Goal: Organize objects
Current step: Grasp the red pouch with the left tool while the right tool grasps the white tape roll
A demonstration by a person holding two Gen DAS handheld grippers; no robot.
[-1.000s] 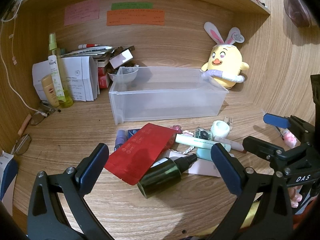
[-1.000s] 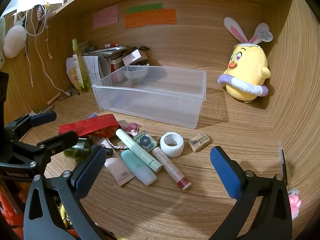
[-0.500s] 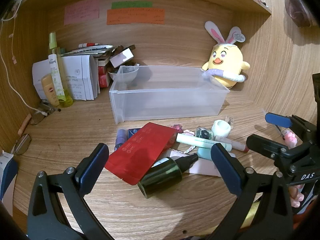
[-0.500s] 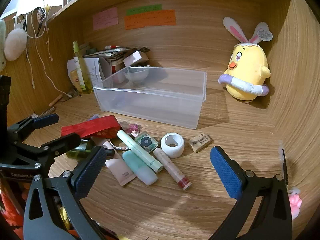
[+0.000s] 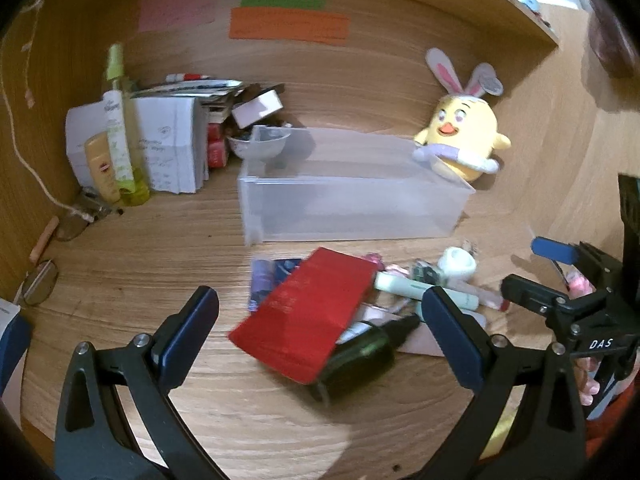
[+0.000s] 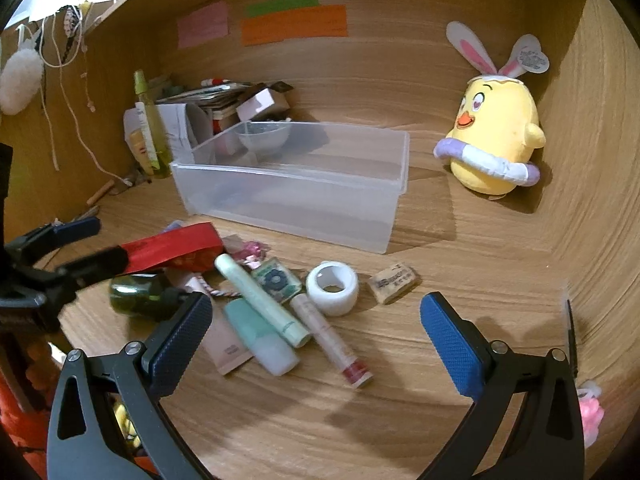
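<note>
A loose heap of small things lies on the wooden tabletop (image 6: pixel 460 264) just in front of the clear plastic bin (image 6: pixel 296 184): a red packet (image 5: pixel 308 312) resting partly on a dark green bottle (image 5: pixel 360 356), a pale green tube (image 6: pixel 262 300), a mint-capped tube (image 6: pixel 260 338), a pink-tipped stick (image 6: pixel 332 340), a white tape roll (image 6: pixel 332 288) and a small eraser (image 6: pixel 394 282) off to the right, apart from the rest. The bin holds nothing that can be seen.

Against half a second ago, the heap lies as it did; both views have shifted slightly and show motion blur, and the heap sits a little further right in the left wrist view.

The left claw (image 5: pixel 320 332) is spread wide with nothing between its pads, framing the red packet and bottle. The right claw (image 6: pixel 316 340) is likewise wide open and bare, framing the tubes.

Bare wood lies to the right of the eraser, up to the curved side wall. A yellow plush chick (image 6: pixel 494 140) stands in the back right corner, well apart from the bin. Papers and boxes (image 5: pixel 172 148) crowd the back left.
</note>
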